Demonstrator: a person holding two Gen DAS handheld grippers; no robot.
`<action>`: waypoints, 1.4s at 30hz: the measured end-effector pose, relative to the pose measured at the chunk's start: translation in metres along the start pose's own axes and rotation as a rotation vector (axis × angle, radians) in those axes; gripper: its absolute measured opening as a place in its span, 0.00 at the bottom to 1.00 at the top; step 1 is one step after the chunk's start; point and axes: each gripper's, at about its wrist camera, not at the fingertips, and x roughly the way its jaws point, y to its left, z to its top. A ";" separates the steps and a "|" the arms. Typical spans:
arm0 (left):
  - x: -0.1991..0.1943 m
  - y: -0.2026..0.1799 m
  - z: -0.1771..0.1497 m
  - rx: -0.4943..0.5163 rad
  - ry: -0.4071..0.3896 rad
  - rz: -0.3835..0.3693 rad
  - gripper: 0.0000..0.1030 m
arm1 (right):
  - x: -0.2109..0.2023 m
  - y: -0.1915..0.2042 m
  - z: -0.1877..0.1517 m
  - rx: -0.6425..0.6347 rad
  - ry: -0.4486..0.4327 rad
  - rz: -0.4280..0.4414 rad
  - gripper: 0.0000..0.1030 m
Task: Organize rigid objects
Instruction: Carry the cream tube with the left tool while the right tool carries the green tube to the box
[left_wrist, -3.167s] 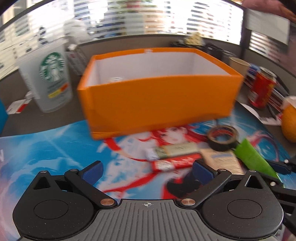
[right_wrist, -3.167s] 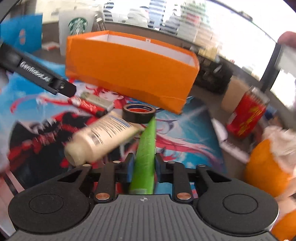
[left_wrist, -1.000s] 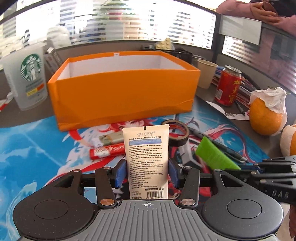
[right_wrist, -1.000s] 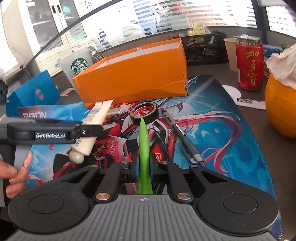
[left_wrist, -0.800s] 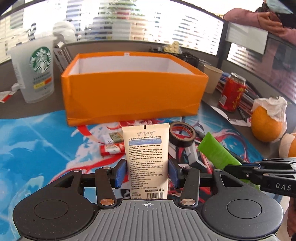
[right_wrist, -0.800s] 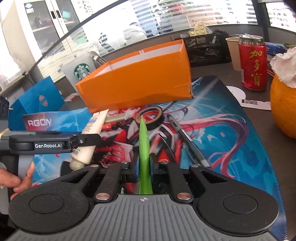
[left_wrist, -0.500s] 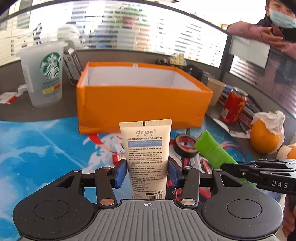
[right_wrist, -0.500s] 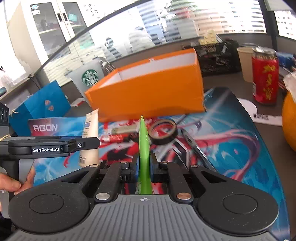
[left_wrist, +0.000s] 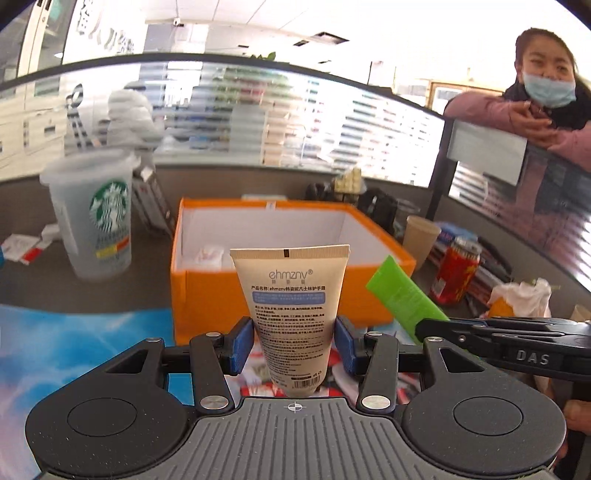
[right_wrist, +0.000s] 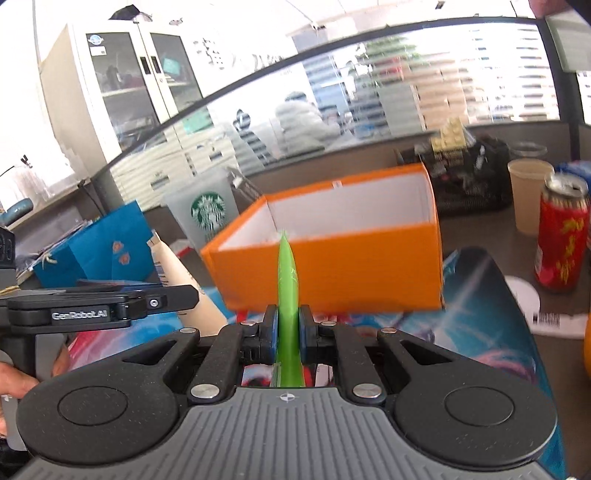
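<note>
My left gripper is shut on a beige hand-cream tube, held upright above the mat in front of the open orange box. My right gripper is shut on a green tube, seen edge-on and pointing at the orange box. In the left wrist view the green tube and the right gripper sit at my right. In the right wrist view the beige tube and the left gripper show at the left. A small white item lies inside the box.
A Starbucks cup stands left of the box. A red can, a paper cup and a wrapped orange stand to the right. A blue paper bag is at the left. A printed mat covers the desk.
Both grippers have risen with their tubes and come closer to the orange box, so its white inside now shows. The tape roll and pen on the mat have dropped out of view.
</note>
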 end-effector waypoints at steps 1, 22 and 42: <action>0.000 0.001 0.005 0.001 -0.005 -0.001 0.44 | 0.001 0.000 0.005 -0.003 -0.009 0.002 0.10; 0.032 -0.010 0.075 0.031 -0.031 0.002 0.44 | 0.029 -0.003 0.061 -0.017 -0.082 0.042 0.10; 0.121 0.018 0.109 -0.011 0.105 0.026 0.44 | 0.104 -0.052 0.117 0.036 -0.028 -0.042 0.10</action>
